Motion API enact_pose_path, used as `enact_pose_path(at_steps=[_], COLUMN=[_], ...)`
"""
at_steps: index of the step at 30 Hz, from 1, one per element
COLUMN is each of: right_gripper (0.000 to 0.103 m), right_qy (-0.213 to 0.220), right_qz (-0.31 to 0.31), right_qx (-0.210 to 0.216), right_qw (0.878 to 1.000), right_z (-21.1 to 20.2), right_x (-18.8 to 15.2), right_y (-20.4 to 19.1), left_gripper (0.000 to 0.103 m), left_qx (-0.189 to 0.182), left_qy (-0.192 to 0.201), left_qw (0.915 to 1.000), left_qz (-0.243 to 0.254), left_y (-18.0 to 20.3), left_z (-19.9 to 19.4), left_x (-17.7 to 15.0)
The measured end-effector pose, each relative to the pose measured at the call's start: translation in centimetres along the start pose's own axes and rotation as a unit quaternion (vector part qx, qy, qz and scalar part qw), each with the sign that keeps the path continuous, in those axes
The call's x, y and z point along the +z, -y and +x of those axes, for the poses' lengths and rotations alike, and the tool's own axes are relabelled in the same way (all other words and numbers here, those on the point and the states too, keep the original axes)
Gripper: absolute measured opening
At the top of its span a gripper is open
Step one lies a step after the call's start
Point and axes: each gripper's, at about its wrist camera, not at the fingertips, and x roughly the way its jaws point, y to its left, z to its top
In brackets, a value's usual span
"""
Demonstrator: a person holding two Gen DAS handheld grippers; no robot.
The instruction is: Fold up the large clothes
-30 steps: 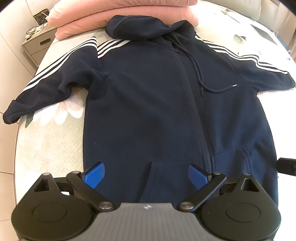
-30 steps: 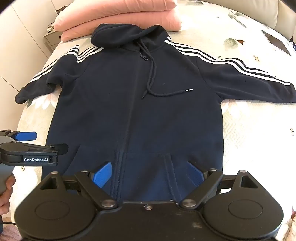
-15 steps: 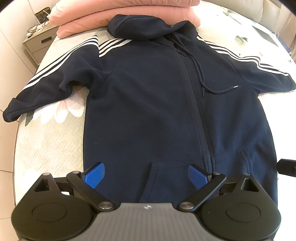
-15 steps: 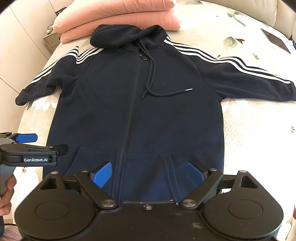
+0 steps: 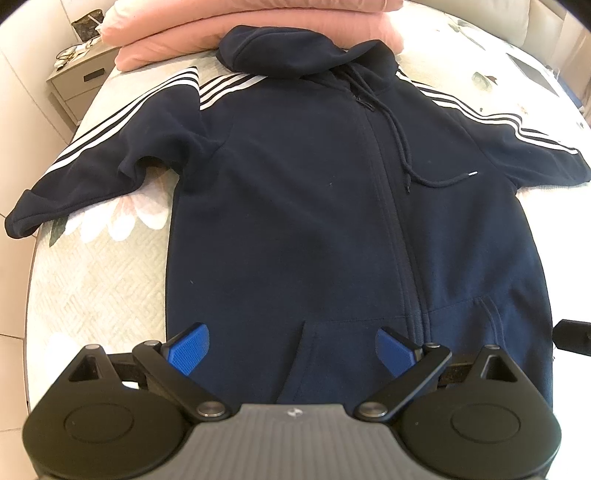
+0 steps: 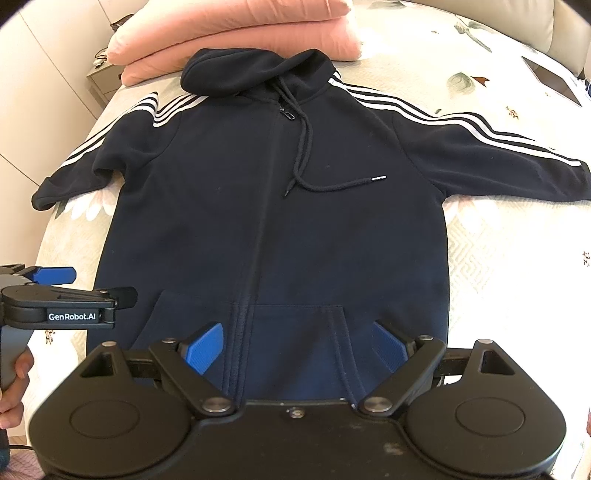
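Observation:
A navy zip hoodie (image 5: 295, 221) with white sleeve stripes lies flat and face up on the bed, hood at the far end, both sleeves spread out; it fills the right wrist view too (image 6: 277, 221). My left gripper (image 5: 291, 349) is open and empty, above the hem near the left pocket. My right gripper (image 6: 295, 347) is open and empty, above the hem near the zip and right pocket. The left gripper also shows at the left edge of the right wrist view (image 6: 55, 291).
Two pink pillows (image 5: 240, 26) are stacked behind the hood. A bedside cabinet (image 5: 77, 81) stands at the far left. A flat tablet-like thing (image 6: 550, 79) lies on the floral quilt (image 6: 498, 258) at the far right. The bed edge runs down the left side.
Both views have crept slightly forward toward the hoodie. Both grippers stay open and the hoodie has not moved.

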Motion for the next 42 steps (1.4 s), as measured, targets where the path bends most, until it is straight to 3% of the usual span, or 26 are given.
enact_pose_path(at_steps=[42], right_gripper=[0.102], right_qy=[-0.007], right_qz=[-0.011], right_qx=[0.006], right_qw=[1.0], right_z=[0.36], right_x=[-0.06], right_y=[-0.21], left_gripper=[0.098], left_qx=[-0.001], left_qy=[-0.005], left_qw=[1.0], left_qz=[-0.007], left_y=[-0.11], left_z=[0.38], left_x=[-0.14])
